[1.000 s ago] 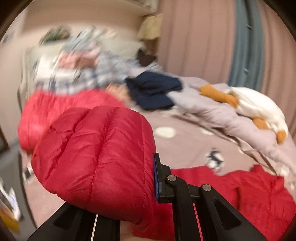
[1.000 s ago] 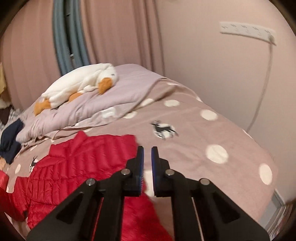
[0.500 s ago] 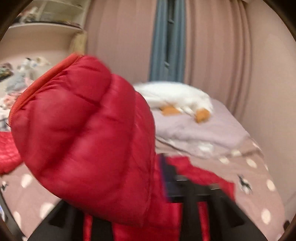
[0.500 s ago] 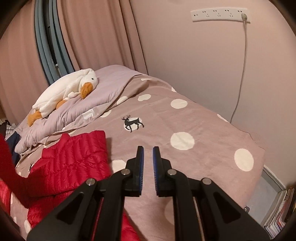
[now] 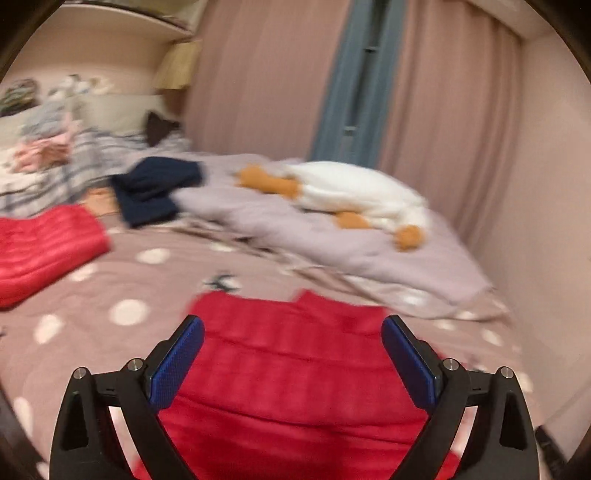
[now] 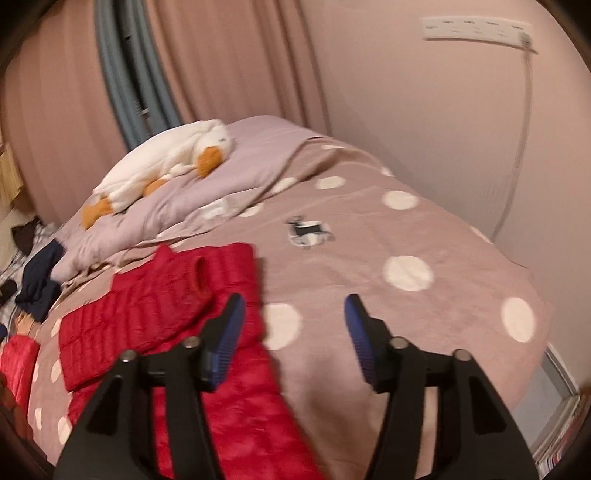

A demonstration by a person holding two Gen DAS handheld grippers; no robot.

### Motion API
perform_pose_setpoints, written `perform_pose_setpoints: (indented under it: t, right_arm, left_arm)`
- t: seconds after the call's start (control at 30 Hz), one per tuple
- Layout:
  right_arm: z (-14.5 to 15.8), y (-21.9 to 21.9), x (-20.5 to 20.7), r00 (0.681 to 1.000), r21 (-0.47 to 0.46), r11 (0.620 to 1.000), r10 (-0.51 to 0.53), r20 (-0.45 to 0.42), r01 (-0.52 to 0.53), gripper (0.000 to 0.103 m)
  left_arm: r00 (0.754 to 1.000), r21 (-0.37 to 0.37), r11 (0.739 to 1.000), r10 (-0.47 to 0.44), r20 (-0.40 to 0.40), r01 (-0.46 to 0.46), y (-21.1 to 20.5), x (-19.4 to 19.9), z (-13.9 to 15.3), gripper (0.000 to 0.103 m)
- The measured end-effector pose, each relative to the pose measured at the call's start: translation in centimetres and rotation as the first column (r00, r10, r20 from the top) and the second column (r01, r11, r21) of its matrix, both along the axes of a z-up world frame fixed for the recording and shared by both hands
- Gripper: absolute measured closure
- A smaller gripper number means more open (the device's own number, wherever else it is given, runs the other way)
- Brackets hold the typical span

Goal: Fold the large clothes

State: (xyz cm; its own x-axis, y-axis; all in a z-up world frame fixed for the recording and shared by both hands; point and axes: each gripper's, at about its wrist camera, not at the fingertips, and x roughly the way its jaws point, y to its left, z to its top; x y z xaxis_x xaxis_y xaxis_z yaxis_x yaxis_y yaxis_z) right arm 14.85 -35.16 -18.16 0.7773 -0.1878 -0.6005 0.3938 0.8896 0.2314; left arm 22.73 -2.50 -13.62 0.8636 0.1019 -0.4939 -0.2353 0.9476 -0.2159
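Note:
A red quilted down jacket (image 5: 291, 373) lies spread on the dotted bedspread, with a sleeve folded across its body (image 6: 147, 314). My left gripper (image 5: 293, 328) hovers just above the jacket, its jaws wide and still opening, nothing between its blue pads. My right gripper (image 6: 293, 314) hangs over the bedspread at the jacket's right edge; its jaws are opening and hold nothing. A second red padded piece (image 5: 44, 247) lies at the far left of the bed.
A white plush goose (image 5: 354, 192) rests on a crumpled lilac duvet (image 5: 314, 236) at the back. A dark navy garment (image 5: 155, 188) and checked clothes lie at the back left. Curtains and a wall with a power strip (image 6: 476, 29) bound the bed (image 6: 406, 295).
My left gripper let go of the red sleeve it held up; the sleeve now lies folded on the jacket. Both grippers went from shut to open. The left view swung across the bed.

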Motion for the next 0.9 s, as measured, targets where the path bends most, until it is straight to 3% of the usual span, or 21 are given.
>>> perform_pose_setpoints:
  t: [0.03,0.1,0.17,0.3,0.37,0.47,0.5,0.57,0.67,0.73,0.83,0.9]
  right_arm:
    - [0.0,0.8,0.8,1.0,0.007,1.0,0.022,0.001,-0.022,0.039]
    - [-0.1,2.4,3.1,0.997,0.02,0.997,0.08,0.002,-0.08,0.024]
    - [-0.4,4.4,5.9,0.992,0.018,0.992,0.124,-0.015,-0.123,0.018]
    - [-2.6,7.2,12.0,0.98,-0.02,0.983,0.179,-0.081,-0.182,0.017]
    - [-5.5,7.9,15.8,0.968,0.007,0.978,0.206,-0.147,-0.207,0.02]
    - [-10.1,8.2,19.4,0.937,0.067,0.976,0.217,-0.273,-0.206,0.048]
    - [-10.4,8.2,19.5,0.943,0.084,0.974,0.224,-0.246,-0.21,0.066]
    - [-9.6,7.6,18.8,0.964,0.073,0.977,0.209,-0.162,-0.199,0.09]
    - [-7.4,5.6,17.6,0.989,-0.044,0.994,0.092,-0.116,-0.097,0.09]
    - [-7.0,3.9,16.7,0.992,-0.061,0.995,0.07,-0.109,-0.077,0.089]
    - [-8.9,1.9,16.9,0.962,-0.033,0.992,0.107,-0.25,-0.119,0.062]
    - [-9.0,1.3,16.1,0.961,-0.022,0.994,0.096,-0.259,-0.106,0.042]
  left_arm:
    - [0.999,0.007,1.0,0.03,-0.015,-0.03,1.3,0.2,-0.7,0.007]
    - [0.996,0.014,0.996,0.087,-0.037,-0.086,3.9,0.6,-2.1,0.007]
    - [0.988,0.012,0.99,0.14,-0.059,-0.139,6.4,0.9,-3.4,0.007]
    - [0.975,-0.019,0.979,0.2,-0.096,-0.202,10.1,1.4,-5.1,0.007]
    - [0.966,-0.024,0.972,0.229,-0.116,-0.233,11.4,1.6,-6.0,0.007]
    - [0.962,-0.029,0.97,0.236,-0.139,-0.242,12.6,1.9,-6.9,0.007]
    - [0.963,-0.02,0.972,0.228,-0.145,-0.233,12.7,2.1,-7.2,0.007]
    - [0.966,0.008,0.978,0.206,-0.156,-0.207,12.5,2.6,-7.7,0.007]
    - [0.969,0.023,0.982,0.191,-0.158,-0.19,11.8,3.0,-8.3,0.007]
    - [0.975,0.023,0.987,0.16,-0.151,-0.159,10.8,3.1,-8.7,0.007]
    - [0.977,0.041,0.994,0.103,-0.187,-0.097,9.5,3.9,-9.4,0.008]
    - [0.983,0.082,0.995,0.064,-0.172,-0.05,8.2,3.6,-9.1,0.013]
